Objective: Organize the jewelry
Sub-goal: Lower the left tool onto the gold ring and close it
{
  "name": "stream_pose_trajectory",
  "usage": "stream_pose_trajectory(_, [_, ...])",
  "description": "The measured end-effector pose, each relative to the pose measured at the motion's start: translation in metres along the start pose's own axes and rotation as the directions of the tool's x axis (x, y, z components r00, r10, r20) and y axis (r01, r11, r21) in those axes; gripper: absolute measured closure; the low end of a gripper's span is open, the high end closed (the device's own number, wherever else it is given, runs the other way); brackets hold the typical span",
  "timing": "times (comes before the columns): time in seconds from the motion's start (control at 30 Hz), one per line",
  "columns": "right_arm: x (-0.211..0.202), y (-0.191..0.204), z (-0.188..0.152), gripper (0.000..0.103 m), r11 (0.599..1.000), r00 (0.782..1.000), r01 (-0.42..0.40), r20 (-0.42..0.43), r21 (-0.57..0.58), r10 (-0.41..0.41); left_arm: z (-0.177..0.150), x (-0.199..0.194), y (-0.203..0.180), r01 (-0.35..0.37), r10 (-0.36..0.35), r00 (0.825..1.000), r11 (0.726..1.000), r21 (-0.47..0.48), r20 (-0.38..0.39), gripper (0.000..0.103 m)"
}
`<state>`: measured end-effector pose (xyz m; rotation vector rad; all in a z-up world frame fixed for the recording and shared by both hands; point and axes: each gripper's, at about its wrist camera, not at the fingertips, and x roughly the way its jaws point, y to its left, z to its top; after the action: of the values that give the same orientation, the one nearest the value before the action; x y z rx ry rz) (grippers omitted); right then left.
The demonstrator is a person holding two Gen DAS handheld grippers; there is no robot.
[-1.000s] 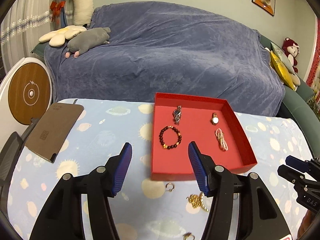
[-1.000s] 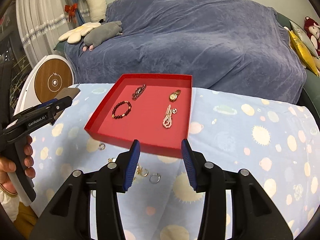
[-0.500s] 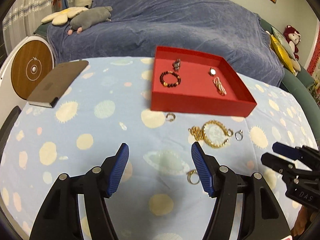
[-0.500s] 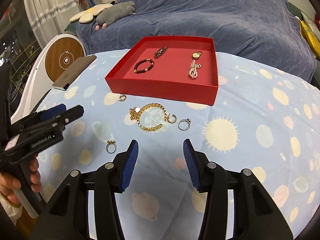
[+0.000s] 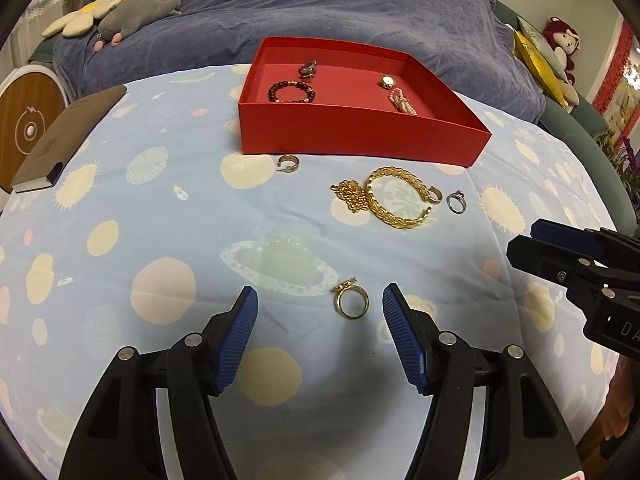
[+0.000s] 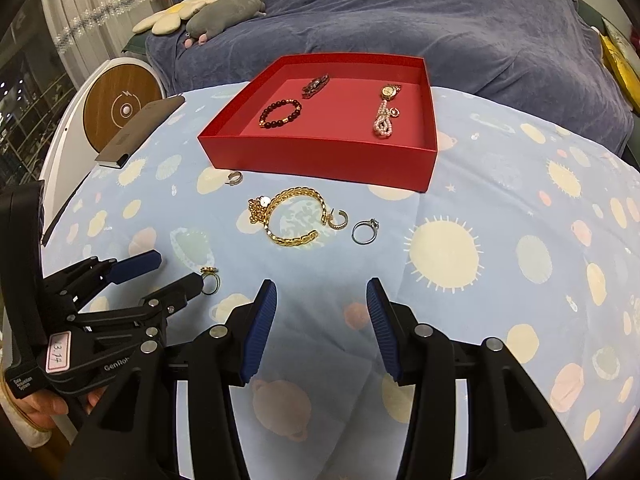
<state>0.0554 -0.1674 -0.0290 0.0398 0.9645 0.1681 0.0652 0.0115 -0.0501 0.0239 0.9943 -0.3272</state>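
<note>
A red tray (image 5: 360, 136) (image 6: 320, 156) holds a dark bead bracelet (image 5: 291, 93), two watches and a pearl bracelet (image 6: 383, 120). On the cloth in front of it lie a gold bangle with a chain (image 5: 394, 196) (image 6: 294, 218), a silver ring (image 5: 456, 202) (image 6: 365, 231), a small hoop earring (image 5: 288, 163) (image 6: 235, 177) and a gold ring (image 5: 351, 303) (image 6: 209, 278). My left gripper (image 5: 320, 332) is open, low over the cloth, with the gold ring between its fingertips. My right gripper (image 6: 322, 322) is open and empty, nearer than the bangle.
The table wears a light blue cloth with planet prints (image 5: 160, 240). A brown notebook (image 5: 64, 136) lies at the far left edge. A sofa under a blue blanket (image 5: 320, 12) stands behind the table. A round white and wood device (image 6: 120, 108) stands to the left.
Both grippers have pulled back from the tray and dropped lower toward the cloth. The gold ring now lies between my left gripper's open fingers.
</note>
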Motion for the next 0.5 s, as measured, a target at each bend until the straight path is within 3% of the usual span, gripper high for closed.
stream_pose_trajectory(0.17, [-0.001,-0.004,0.000,0.057,1.000,1.000,0.000,0.000,0.007,0.000,-0.003,0.010,-0.006,0.004,-0.005,1.000,1.000,-0.020,-0.024,0.040])
stream_pose_trajectory(0.37, [-0.001,-0.006,-0.001,0.057,1.000,1.000,0.004,-0.004,0.012,-0.004,-0.002,0.019,-0.016,-0.046,0.046,0.999,0.999,0.012,0.004,0.041])
stream_pose_trajectory(0.5, [-0.003,-0.007,0.001,0.056,1.000,1.000,0.000,0.003,0.021,0.000,-0.001,0.022,-0.018,-0.087,0.086,0.996,0.995,0.054,0.019,0.049])
